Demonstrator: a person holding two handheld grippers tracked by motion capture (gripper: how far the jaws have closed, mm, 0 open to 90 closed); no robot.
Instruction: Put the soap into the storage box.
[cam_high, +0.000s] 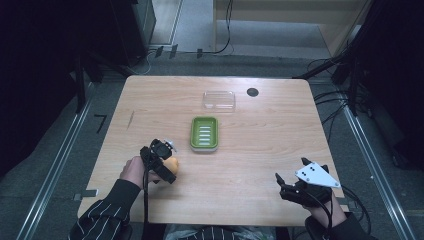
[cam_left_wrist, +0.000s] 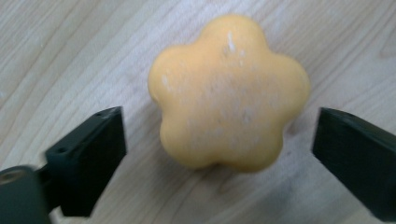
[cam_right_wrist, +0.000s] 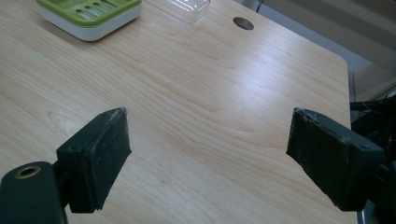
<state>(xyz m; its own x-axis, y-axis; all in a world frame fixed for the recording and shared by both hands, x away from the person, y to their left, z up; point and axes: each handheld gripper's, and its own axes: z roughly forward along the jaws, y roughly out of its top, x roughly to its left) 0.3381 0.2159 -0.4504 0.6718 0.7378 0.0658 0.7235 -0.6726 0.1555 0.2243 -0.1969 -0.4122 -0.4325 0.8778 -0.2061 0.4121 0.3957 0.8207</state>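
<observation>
Left gripper view — flower-shaped soap (cam_left_wrist: 229, 93) between the parted jaws, untouched.

Place: looking like a lab or recording rig, not a home.
Table: a bare wooden table (cam_high: 260, 165) sitting alone in a dark room, a cable hole (cam_high: 252, 92) showing near its far edge.
Floor: grey carpet, metal rails (cam_high: 55, 165) running along the left and right sides.
Cabling: black cables (cam_high: 227, 30) trailing across the floor at the far side and the right.
Surroundings: dark stands (cam_high: 80, 80) and equipment crowding both far corners; pale wooden furniture (cam_high: 300, 20) standing far right.
</observation>
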